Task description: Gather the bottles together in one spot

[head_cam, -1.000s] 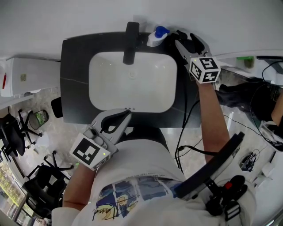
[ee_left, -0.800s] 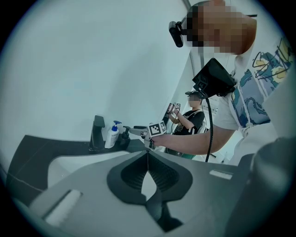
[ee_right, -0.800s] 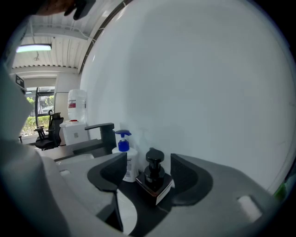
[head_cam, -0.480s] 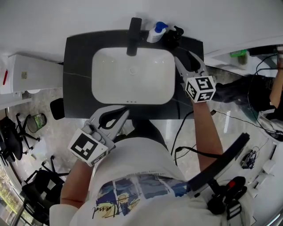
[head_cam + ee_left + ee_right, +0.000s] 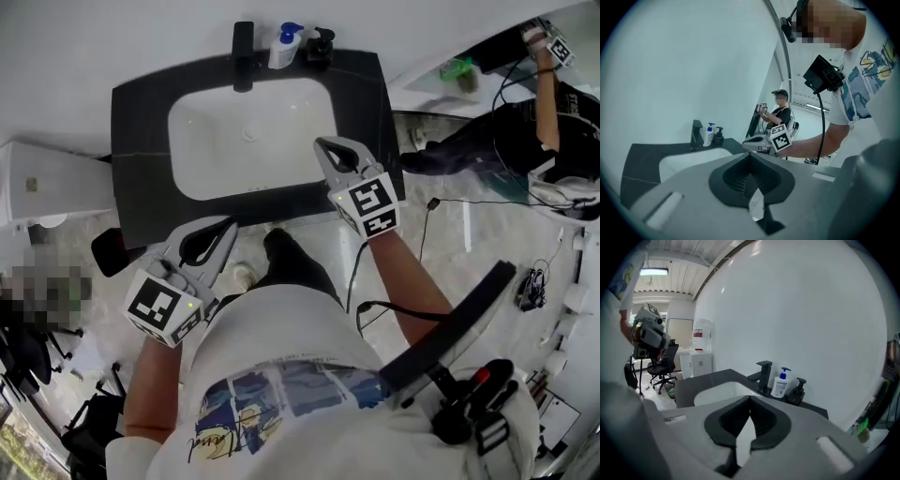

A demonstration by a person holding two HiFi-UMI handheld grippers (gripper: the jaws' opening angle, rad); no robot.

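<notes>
The white bottle [image 5: 284,47] with the blue pump and the black bottle [image 5: 319,44] are standing just beside each other at the back edge of the dark counter [image 5: 131,141], to the right of the faucet [image 5: 244,52] and behind the sink [image 5: 187,178]. I am judging that they are placed so because this corner is the chosen spot, and the gathering is looking finished.

The right gripper [image 5: 328,144] is hanging over the near right part of the sink, well apart from the bottles. Its jaws have just been closing with nothing between them, and they are now meeting completely. The left gripper [image 5: 228,228] is waiting at the front edge of the counter, its jaws also pressed together and holding nothing. Probably both are resting there because no bottle is remaining to carry.

The white bottle is carrying a label [image 5: 779,386], but its writing is too small to read. The cubes [image 5: 367,203] are showing only black and white square patterns.
</notes>
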